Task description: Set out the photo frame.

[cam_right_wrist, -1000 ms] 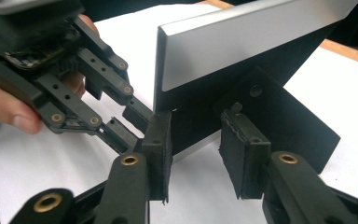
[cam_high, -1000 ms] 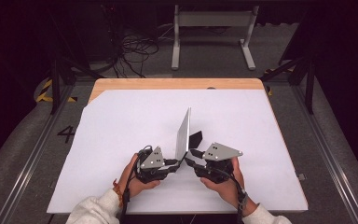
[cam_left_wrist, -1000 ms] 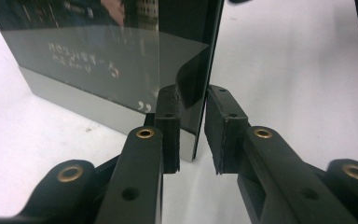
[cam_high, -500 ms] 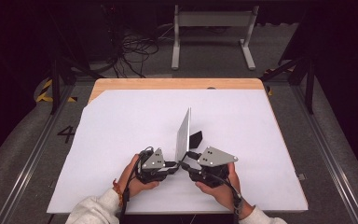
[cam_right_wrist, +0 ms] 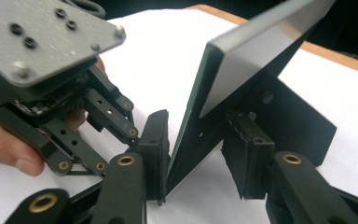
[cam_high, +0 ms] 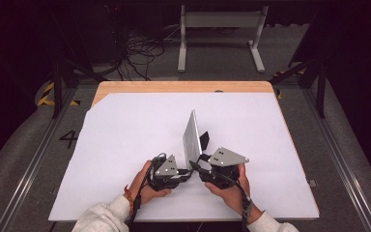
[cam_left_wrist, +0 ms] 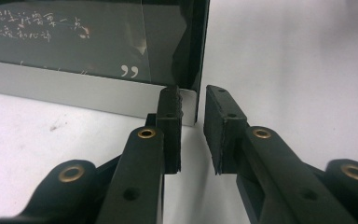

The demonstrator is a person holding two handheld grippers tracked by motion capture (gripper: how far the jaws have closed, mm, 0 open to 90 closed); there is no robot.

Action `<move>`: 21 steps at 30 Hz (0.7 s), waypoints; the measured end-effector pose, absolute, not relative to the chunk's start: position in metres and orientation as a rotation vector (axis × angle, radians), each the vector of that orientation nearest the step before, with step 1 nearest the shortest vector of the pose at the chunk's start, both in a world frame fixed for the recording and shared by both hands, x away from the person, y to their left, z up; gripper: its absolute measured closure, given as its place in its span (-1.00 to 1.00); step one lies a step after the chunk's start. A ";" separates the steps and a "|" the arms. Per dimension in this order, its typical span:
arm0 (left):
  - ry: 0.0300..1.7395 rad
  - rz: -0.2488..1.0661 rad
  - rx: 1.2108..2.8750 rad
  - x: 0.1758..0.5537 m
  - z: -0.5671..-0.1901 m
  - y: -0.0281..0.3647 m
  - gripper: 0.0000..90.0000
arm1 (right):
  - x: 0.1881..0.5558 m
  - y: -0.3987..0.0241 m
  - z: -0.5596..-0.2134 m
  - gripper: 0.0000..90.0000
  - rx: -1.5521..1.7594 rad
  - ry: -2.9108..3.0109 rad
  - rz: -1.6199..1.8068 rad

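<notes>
- One picture frame (cam_high: pixel 192 140) stands upright near the front middle of the white table (cam_high: pixel 125 125).
- Two claws: left claw (cam_high: pixel 186 170) narrow, its jaws astride the frame's corner; right claw (cam_high: pixel 196 163) just closing, one pad against the frame's edge.
- Dark floor with cables (cam_high: pixel 140 50) beyond the frame.

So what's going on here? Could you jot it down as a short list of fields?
Thing handled: silver-edged standing picture frame with black back stand
Surface: white sheet on wooden table
Left gripper: at the frame's lower corner, its edge in the gap, pads not visibly pressing
Right gripper: jaws either side of the frame's lower edge, one pad against it, the other apart
Frame pose: upright, leaning slightly
</notes>
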State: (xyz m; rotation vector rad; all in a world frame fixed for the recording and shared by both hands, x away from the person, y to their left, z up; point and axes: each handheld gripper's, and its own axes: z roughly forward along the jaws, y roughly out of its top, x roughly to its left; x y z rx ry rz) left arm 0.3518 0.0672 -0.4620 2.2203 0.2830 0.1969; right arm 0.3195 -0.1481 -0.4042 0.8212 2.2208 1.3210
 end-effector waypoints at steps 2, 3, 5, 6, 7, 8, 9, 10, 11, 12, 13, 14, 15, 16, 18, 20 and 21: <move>0.284 0.195 2.218 0.352 -0.462 0.067 0.70 | 0.322 -0.149 -0.408 0.36 0.838 2.224 1.321; 0.284 0.202 2.219 0.352 -0.462 0.066 0.70 | 0.324 -0.149 -0.409 0.36 0.849 2.225 1.317; 0.286 0.200 2.218 0.352 -0.462 0.064 0.70 | 0.327 -0.151 -0.411 0.35 0.874 2.231 1.340; 0.286 0.200 2.218 0.352 -0.462 0.064 0.70 | 0.327 -0.151 -0.411 0.35 0.874 2.231 1.340; 0.285 0.199 2.215 0.352 -0.463 0.063 0.70 | 0.329 -0.152 -0.412 0.35 0.887 2.230 1.355; 0.284 0.203 2.215 0.352 -0.463 0.062 0.69 | 0.331 -0.152 -0.413 0.34 0.897 2.226 1.356; 0.281 0.208 2.215 0.352 -0.463 0.062 0.69 | 0.331 -0.152 -0.413 0.34 0.896 2.223 1.351; 0.281 0.212 2.216 0.352 -0.463 0.061 0.69 | 0.331 -0.151 -0.413 0.34 0.898 2.220 1.346; 0.283 0.209 2.212 0.352 -0.463 0.061 0.70 | 0.331 -0.151 -0.413 0.34 0.900 2.216 1.344; 0.283 0.210 2.212 0.352 -0.463 0.060 0.70 | 0.331 -0.151 -0.413 0.34 0.899 2.214 1.341; 0.284 0.210 2.209 0.352 -0.463 0.059 0.69 | 0.331 -0.151 -0.413 0.35 0.902 2.211 1.338; 0.290 0.209 2.207 0.352 -0.463 0.059 0.69 | 0.331 -0.151 -0.414 0.36 0.905 2.207 1.338; 0.290 0.211 2.206 0.352 -0.463 0.058 0.69 | 0.332 -0.151 -0.414 0.36 0.913 2.199 1.340; 0.290 0.211 2.206 0.352 -0.463 0.058 0.69 | 0.332 -0.152 -0.414 0.36 0.916 2.195 1.342; 0.290 0.215 2.207 0.352 -0.464 0.056 0.69 | 0.332 -0.152 -0.415 0.34 0.932 2.182 1.348; 0.283 0.214 2.205 0.352 -0.464 0.055 0.69 | 0.332 -0.151 -0.415 0.32 0.930 2.180 1.347; 0.282 0.223 2.206 0.351 -0.464 0.054 0.69 | 0.331 -0.149 -0.416 0.27 0.924 2.167 1.335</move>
